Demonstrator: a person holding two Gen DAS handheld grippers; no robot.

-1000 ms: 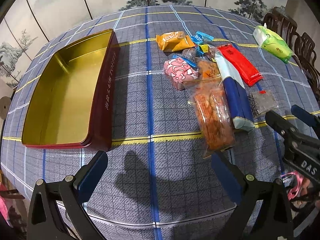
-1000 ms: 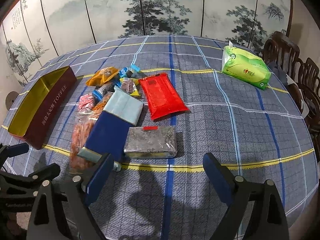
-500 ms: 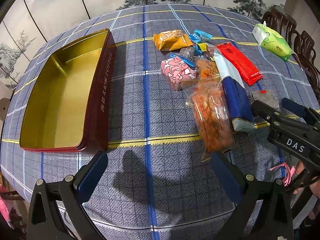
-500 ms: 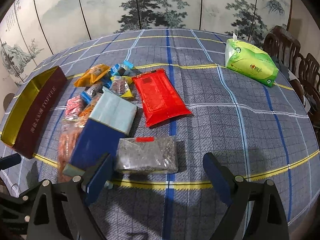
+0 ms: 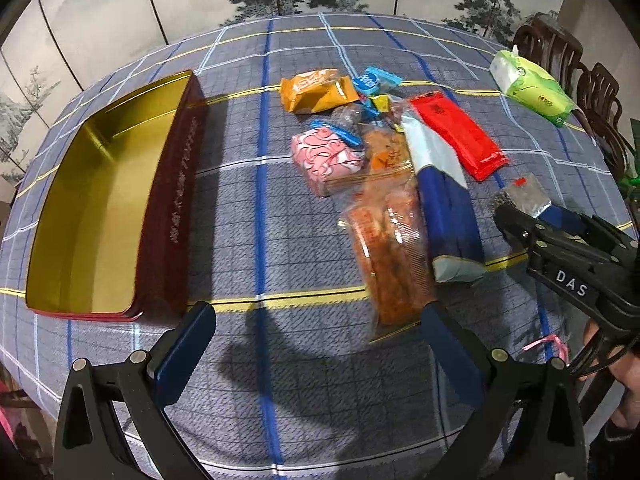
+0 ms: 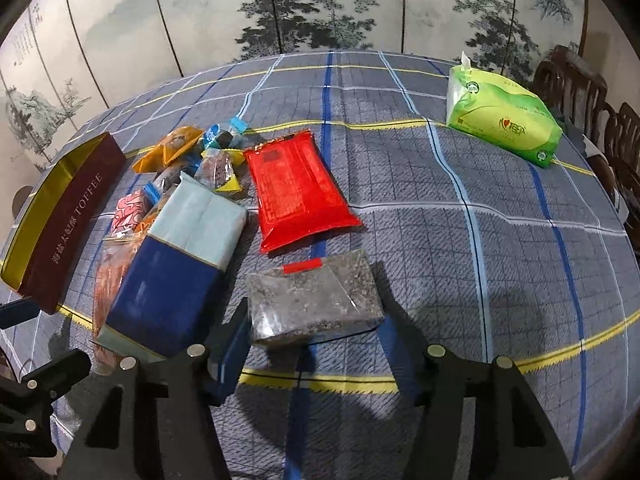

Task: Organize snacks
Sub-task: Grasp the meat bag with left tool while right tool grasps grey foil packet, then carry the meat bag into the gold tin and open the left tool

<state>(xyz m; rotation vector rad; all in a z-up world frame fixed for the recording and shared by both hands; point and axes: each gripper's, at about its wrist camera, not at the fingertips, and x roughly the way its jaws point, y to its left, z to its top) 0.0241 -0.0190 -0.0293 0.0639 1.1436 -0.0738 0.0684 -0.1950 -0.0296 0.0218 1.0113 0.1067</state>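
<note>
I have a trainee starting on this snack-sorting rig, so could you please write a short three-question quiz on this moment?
1. Which packet lies between the fingers of the right tongs? A red packet; B grey packet; C pink packet.
2. True or false: the tin already holds snacks.
3. What stands alone at the table's far right?
Key: 1 B; the jaws have just been closing on it. 2 False; it is empty. 3 The green tissue pack.
</note>
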